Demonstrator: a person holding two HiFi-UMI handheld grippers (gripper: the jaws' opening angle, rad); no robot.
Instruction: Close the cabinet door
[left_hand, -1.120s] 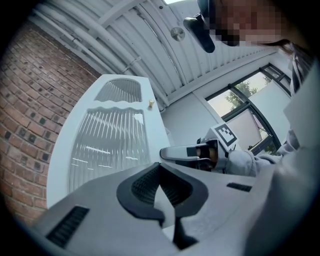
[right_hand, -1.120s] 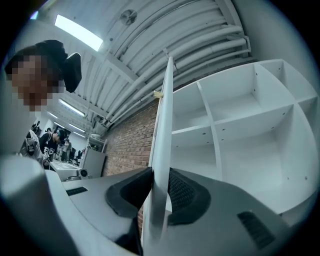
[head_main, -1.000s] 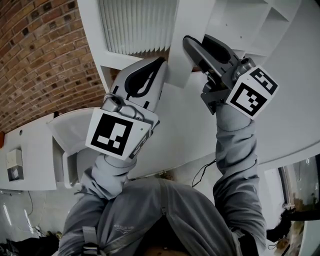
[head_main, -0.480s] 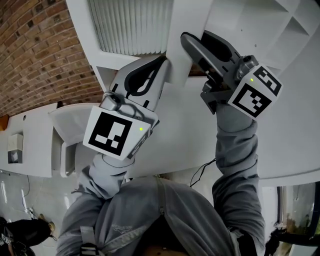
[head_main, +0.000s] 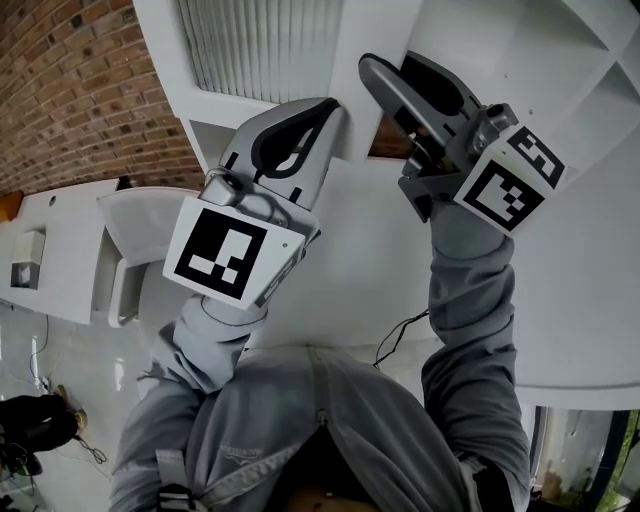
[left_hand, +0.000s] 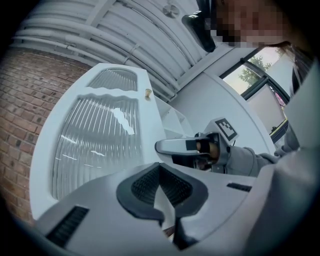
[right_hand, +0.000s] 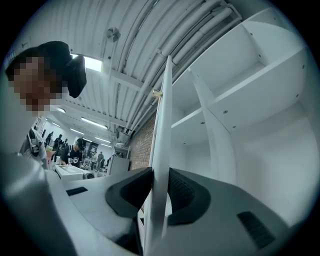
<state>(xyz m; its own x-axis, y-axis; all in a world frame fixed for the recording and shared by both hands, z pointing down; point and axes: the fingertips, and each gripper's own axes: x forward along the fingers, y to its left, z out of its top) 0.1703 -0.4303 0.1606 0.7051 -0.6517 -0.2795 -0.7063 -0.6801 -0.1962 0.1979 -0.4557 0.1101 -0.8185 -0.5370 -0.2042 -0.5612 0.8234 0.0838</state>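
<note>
The white cabinet door (head_main: 375, 50) with its ribbed glass panel (head_main: 260, 45) stands ajar overhead, in front of the open white cabinet (head_main: 560, 70). My left gripper (head_main: 325, 115) grips the door's lower edge, a sliver of white door between its pads (left_hand: 162, 200). My right gripper (head_main: 385, 80) clamps the same door from the other side. In the right gripper view the door's thin edge (right_hand: 164, 125) runs straight up between the pads of the right gripper (right_hand: 160, 192). A small brass knob (right_hand: 157, 94) sits high on that edge. The left gripper view shows the glass face (left_hand: 95, 135) and the right gripper (left_hand: 162, 146) beyond it.
Inside the cabinet are white shelves and a divider (right_hand: 240, 90). A brick wall (head_main: 70, 90) runs at the left, with white furniture (head_main: 50, 260) below it. A black cable (head_main: 400, 335) hangs under the cabinet. People stand far off in the room (right_hand: 75, 150).
Both grippers have shifted sideways a little, still on the door, and the door has swung with them. The brick wall and white furniture have slid in the head view.
</note>
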